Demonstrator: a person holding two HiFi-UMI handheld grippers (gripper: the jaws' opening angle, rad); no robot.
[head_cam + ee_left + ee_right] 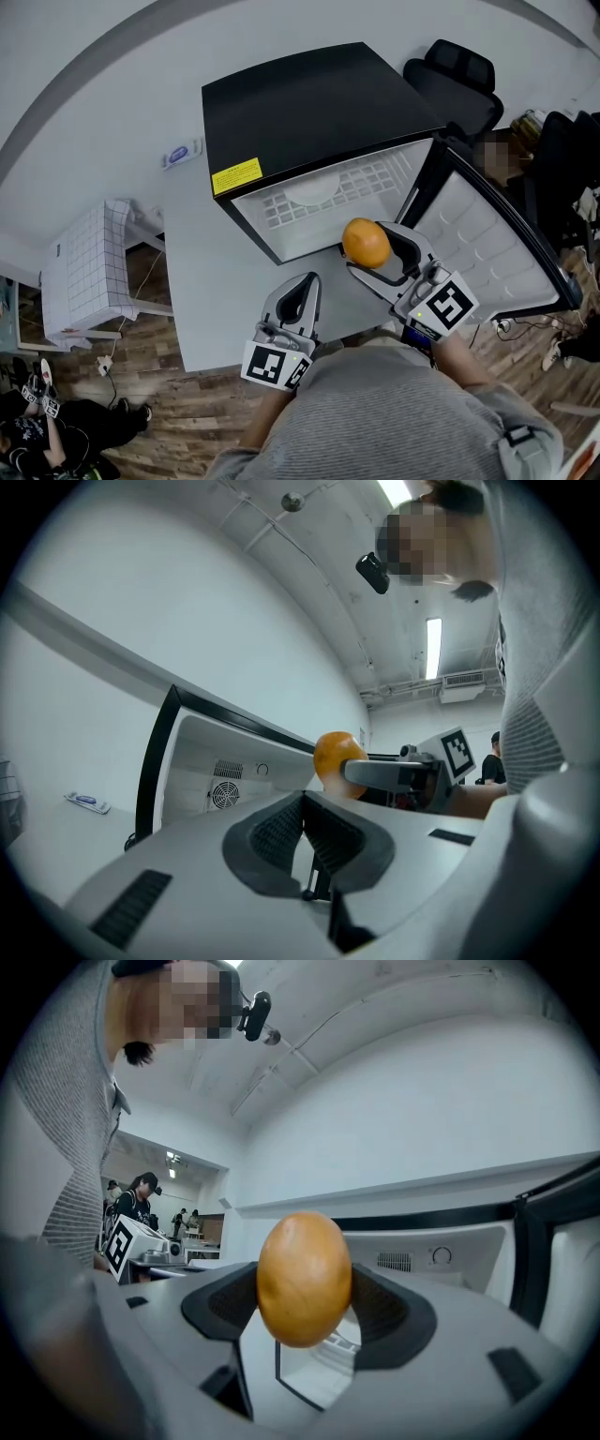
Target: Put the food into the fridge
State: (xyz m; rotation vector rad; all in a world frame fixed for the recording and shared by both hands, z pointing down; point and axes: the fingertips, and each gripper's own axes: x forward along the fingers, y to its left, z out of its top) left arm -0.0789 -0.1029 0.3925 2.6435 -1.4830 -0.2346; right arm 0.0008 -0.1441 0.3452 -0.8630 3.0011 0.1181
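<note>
While the fridge (309, 103) stands with its door (483, 248) swung wide, the job looks barely half done; the orange (366, 242) hangs just in front of the fridge mouth, above the table (202, 281) and not yet past the threshold. The right gripper (375, 251) has its jaws clamped on the orange from both sides; the left gripper (302, 292) waits a little further back from the fridge, jaws pressed together with nothing between them. What remains, as I judge it, is to carry the fruit inside, set it on the wire shelf (361, 183) and let go; whether more food waits elsewhere, no view tells.

From the head view comes the layout: the fridge's black top, the white shelf within, and a pale round shape on that shelf which I cannot name. Only the left gripper view gives the side-on look; there the orange (333, 754) sits at the tip of the right gripper (375, 772), with a round vent (223, 796) on the fridge's back wall behind it. Peculiar to the right gripper view are the fruit (304, 1277) seated squarely between the dark pads (389, 1309), a dial (441, 1256) high inside the fridge, and people (141, 1199) far off to the fridge's left.
</note>
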